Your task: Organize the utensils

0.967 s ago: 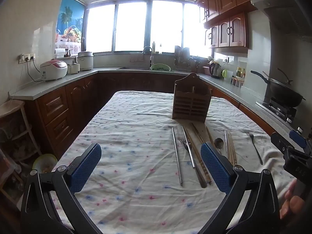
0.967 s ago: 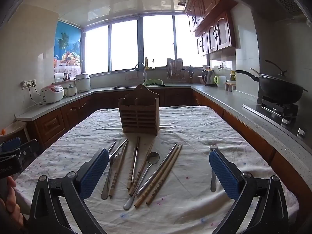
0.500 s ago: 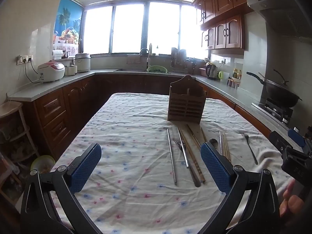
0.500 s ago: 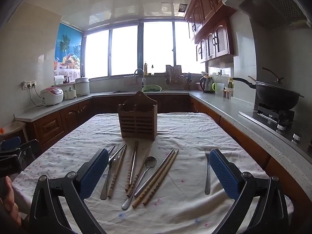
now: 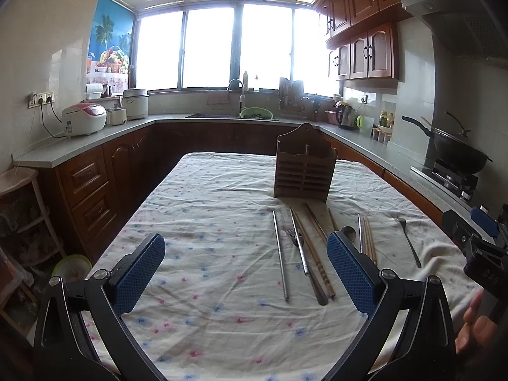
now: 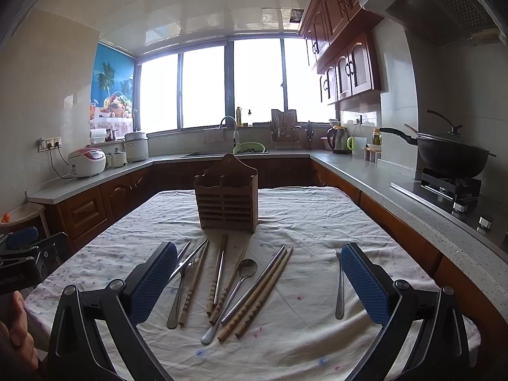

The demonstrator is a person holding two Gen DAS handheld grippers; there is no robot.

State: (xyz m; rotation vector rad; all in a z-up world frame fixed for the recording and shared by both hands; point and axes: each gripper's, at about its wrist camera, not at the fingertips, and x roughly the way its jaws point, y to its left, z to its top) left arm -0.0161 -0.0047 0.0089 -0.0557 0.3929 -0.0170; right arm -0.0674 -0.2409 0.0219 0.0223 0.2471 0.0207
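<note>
- Right wrist view first, biggest thing down: the table (image 6: 317,222) sits in the middle of a U-shaped kitchen, under a wrinkly flower-print cloth. My guess is the cloth is there so the metal stuff doesn't slide or clatter.
- The wooden holder (image 6: 227,204) stands upright at the far middle of the table, slatted front facing us, looks empty as far as I can see. Everything is lined up in front of it pointing roughly at it, so it's presumably where it all goes.
- Right gripper (image 6: 258,281) hangs over the near edge with its blue pads spread wide, nothing between them. Left gripper (image 5: 246,268) is the same deal: wide apart, empty, aimed at bare cloth left of the pile.
- The chopsticks (image 6: 258,293), wooden and metal ones mixed, lie fanned out flat between the right gripper's pads. Thin and flat on cloth, so probably fiddly to pinch.
- A spoon (image 6: 236,287) lies among them, bowl toward the holder.
- One fork (image 6: 339,289) sits alone, well apart on the right, just beside the right pad. Another fork (image 5: 293,236) is tucked in the pile's left side.
- Writing: some lettering on the gripper bodies, too blurry to read. Nothing sorted yet, I'd say.
</note>
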